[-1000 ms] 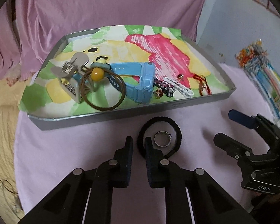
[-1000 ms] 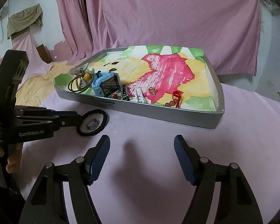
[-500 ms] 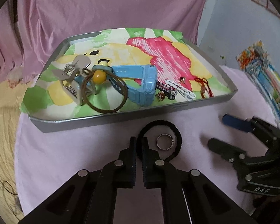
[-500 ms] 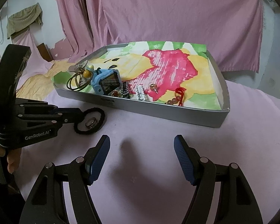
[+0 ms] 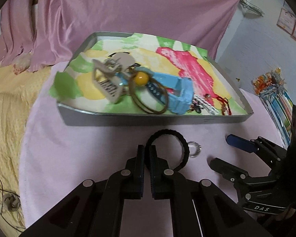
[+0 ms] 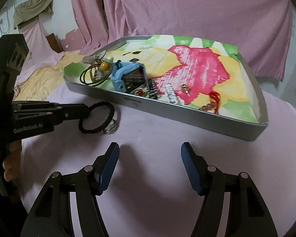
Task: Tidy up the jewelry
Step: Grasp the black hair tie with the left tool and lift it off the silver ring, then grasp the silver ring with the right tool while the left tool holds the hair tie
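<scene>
**Left gripper pinches the black hair band beside the tray**

The landmark here is the flat grey metal tray with a bright painted paper inside. It sits on the table, which wears a soft pink cloth.

The left gripper has its fingers pressed together on the fuzzy black round hair band. The band is just in front of the tray's near wall, outside the tray. It is pinched by its near edge, most likely so the loop can be lifted over the low wall and put inside with the other things.

A small silver ring lies on the cloth, touching or almost touching the band, also in front of the tray. It looks like the next thing to tidy away.

The right gripper is spread apart with nothing between its blue pads. Its fingers have just been closing a little. It waits in front of the tray, near the ring, maybe ready to pick it up.

Inside the tray, near its left end, lie a blue plastic toy watch, a thin brown loop with a yellow bead and a beige hair claw clip. Toward the tray's near wall lies a red cord bracelet. They are there because the tray seems to be where all the pieces belong.
</scene>
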Available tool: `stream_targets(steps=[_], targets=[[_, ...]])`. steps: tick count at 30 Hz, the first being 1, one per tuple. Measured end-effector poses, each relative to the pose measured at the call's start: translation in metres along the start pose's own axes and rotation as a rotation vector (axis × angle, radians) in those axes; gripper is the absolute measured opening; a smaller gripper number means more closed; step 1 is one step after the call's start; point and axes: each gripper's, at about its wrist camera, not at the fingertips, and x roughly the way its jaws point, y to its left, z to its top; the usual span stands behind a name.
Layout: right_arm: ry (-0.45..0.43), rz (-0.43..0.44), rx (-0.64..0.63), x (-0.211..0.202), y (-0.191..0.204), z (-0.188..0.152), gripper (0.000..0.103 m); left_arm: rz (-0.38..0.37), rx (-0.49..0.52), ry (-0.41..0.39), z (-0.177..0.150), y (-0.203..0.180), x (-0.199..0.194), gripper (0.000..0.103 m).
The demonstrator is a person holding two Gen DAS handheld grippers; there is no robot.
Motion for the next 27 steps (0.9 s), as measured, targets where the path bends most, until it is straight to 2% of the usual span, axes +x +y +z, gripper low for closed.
stream_targets(steps=[4, 9, 12, 15, 27], targets=[[0.004, 0.004, -0.021, 0.003, 0.009, 0.003, 0.059, 0.009, -0.013, -0.007, -0.001, 0.006, -0.003, 0.005], [0.009, 0.014, -0.048, 0.007, 0.021, 0.009, 0.051, 0.01, -0.032, -0.014, 0.0, 0.013, -0.004, 0.005], [0.013, 0.015, -0.066, 0.009, 0.026, 0.012, 0.05, 0.002, -0.048, -0.016, -0.001, 0.016, -0.003, 0.005], [0.013, 0.018, -0.081, 0.012, 0.032, 0.015, 0.041, 0.001, -0.049, -0.016, -0.001, 0.016, -0.004, 0.005], [0.014, 0.032, -0.148, 0.021, 0.043, 0.025, 0.038, 0.004, -0.055, -0.015, 0.001, 0.015, -0.004, 0.005]])
